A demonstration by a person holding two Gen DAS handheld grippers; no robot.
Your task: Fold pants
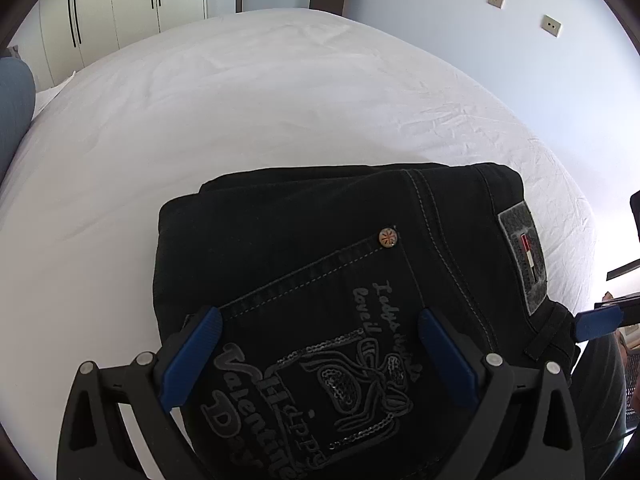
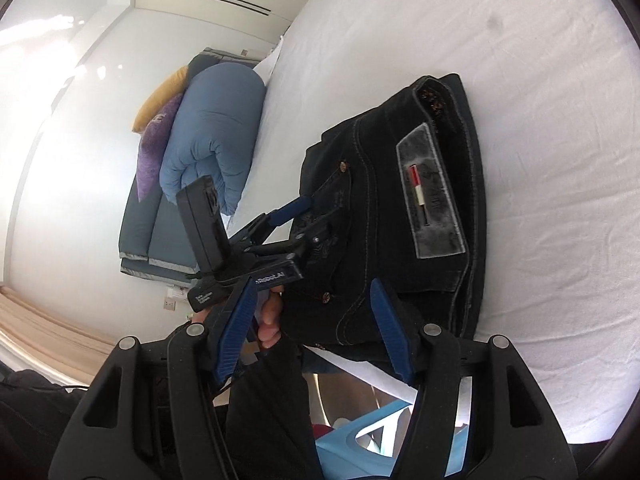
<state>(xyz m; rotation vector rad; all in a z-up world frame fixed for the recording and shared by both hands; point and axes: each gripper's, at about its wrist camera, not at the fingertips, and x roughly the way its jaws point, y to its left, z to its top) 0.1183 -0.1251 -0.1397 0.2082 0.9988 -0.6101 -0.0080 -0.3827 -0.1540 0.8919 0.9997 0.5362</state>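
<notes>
The black pants (image 1: 320,264) lie folded into a compact stack on the white bed (image 1: 240,100), filling the lower middle of the left wrist view and the centre right of the right wrist view. Their back pocket faces up, with embroidered lettering and a sequinned bow in the lower centre, a copper rivet (image 1: 388,237) at the pocket corner, and a grey waistband patch (image 1: 523,256) with a red and white stripe toward the right. The left tongs (image 1: 320,360) hang over the pocket with the blue pads spread wide to either side of the embroidery; nothing is pinched between them. In the right wrist view the right tongs (image 2: 314,332) stand partly open at the bottom of the frame, their blue pads apart and clear of the cloth, with the near edge of the pants just beyond them. A hand (image 2: 269,320) in a dark sleeve holds the left tool at left of centre. At upper left, beside the bed, sit a blue quilt roll (image 2: 216,132) and a purple and yellow cushion (image 2: 154,128).
</notes>
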